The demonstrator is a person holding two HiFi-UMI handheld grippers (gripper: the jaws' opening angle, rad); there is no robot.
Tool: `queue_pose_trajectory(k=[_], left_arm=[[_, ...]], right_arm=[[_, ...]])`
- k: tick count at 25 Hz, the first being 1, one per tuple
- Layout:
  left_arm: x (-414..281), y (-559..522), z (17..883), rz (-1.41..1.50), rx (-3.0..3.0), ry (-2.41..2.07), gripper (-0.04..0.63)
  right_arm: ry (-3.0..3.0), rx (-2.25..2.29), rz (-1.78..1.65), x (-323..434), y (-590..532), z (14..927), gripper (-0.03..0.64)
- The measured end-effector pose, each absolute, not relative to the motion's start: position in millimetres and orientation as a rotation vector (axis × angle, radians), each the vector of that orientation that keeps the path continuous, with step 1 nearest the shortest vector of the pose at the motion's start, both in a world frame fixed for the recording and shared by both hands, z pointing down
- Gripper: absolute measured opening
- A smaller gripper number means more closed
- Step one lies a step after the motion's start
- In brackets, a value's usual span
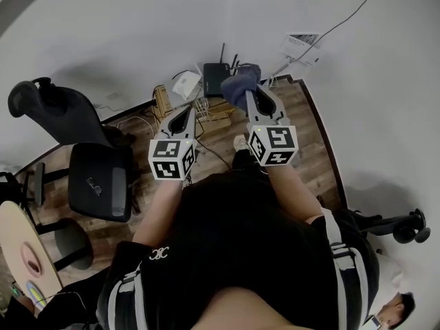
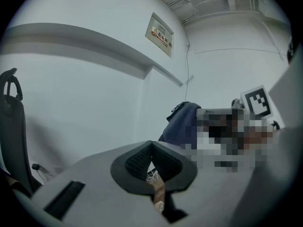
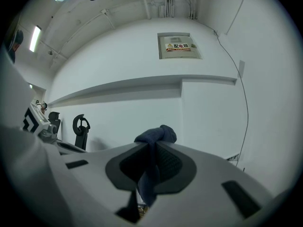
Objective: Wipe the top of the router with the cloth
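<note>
In the head view, a black router (image 1: 216,78) with upright antennas stands by the wall, beyond both grippers. A dark blue cloth (image 1: 240,88) is bunched just right of it and overlaps its right edge. My right gripper (image 1: 253,92) is shut on that cloth; in the right gripper view the cloth (image 3: 154,137) bulges above the closed jaws and hangs down between them. My left gripper (image 1: 185,113) sits left of the router, shut with nothing in it. In the left gripper view, the left gripper (image 2: 151,144) has its tips together, and the cloth (image 2: 182,123) shows to the right.
A white box-shaped device (image 1: 185,84) lies left of the router, above a wooden crate (image 1: 163,102) with cables. Two black office chairs (image 1: 100,181) (image 1: 49,106) stand at the left, a round table (image 1: 20,251) at the lower left. A wall sign (image 3: 179,46) hangs high.
</note>
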State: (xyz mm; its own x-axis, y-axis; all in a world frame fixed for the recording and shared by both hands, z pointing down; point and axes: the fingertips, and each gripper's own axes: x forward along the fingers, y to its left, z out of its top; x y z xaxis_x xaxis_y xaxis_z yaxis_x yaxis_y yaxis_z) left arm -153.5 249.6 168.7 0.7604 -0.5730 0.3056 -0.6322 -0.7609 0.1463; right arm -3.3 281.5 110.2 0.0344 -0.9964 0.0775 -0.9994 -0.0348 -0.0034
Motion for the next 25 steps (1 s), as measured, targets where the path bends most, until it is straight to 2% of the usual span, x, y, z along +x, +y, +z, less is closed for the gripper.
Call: queue_pose_trajectory(k=[17, 25], left_arm=[[-29, 101, 186, 0.402, 2.564, -1.127, -0.002], [21, 55, 201, 0.46, 2.464, -1.217, -0.002]], right_arm=[[-2.303, 2.02, 0.199, 127, 95, 135, 0.02], [-2.348, 1.9, 0.254, 189, 43, 155, 0.021]])
